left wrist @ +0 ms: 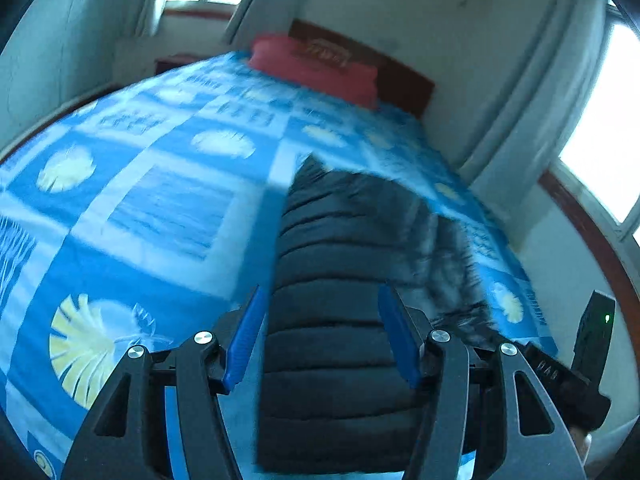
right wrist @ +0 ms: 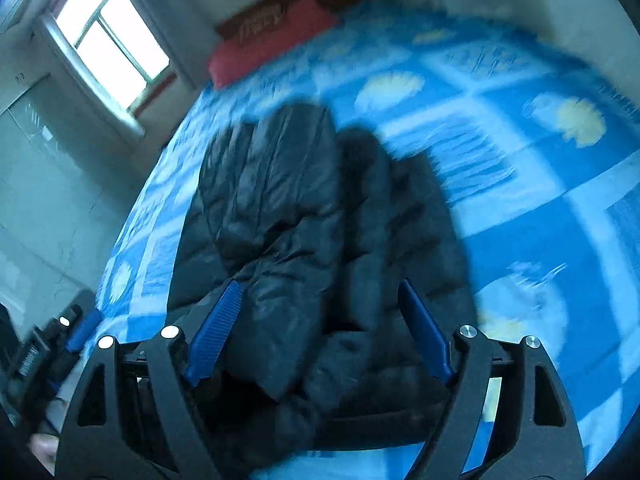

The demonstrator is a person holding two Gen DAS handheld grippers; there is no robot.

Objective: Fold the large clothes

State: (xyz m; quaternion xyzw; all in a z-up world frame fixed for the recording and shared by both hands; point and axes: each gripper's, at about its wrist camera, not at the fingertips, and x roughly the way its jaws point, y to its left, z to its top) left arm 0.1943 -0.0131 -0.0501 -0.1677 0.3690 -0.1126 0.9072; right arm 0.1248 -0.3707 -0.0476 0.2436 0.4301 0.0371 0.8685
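Black quilted jacket (left wrist: pixel 340 320) lies partly folded on the bed (left wrist: pixel 140 208) | left gripper (left wrist: pixel 320 336) and right gripper (right wrist: pixel 320 332) spread wide, empty | step judged mid-fold | next: grasp an edge.

Black puffer jacket (left wrist: pixel 340 300) spread on a blue patterned bedsheet (left wrist: pixel 160 200), framed by the parted blue fingers (left wrist: pixel 244 340) of the left gripper (left wrist: pixel 322 336), red pillow (left wrist: pixel 316 66) beyond.
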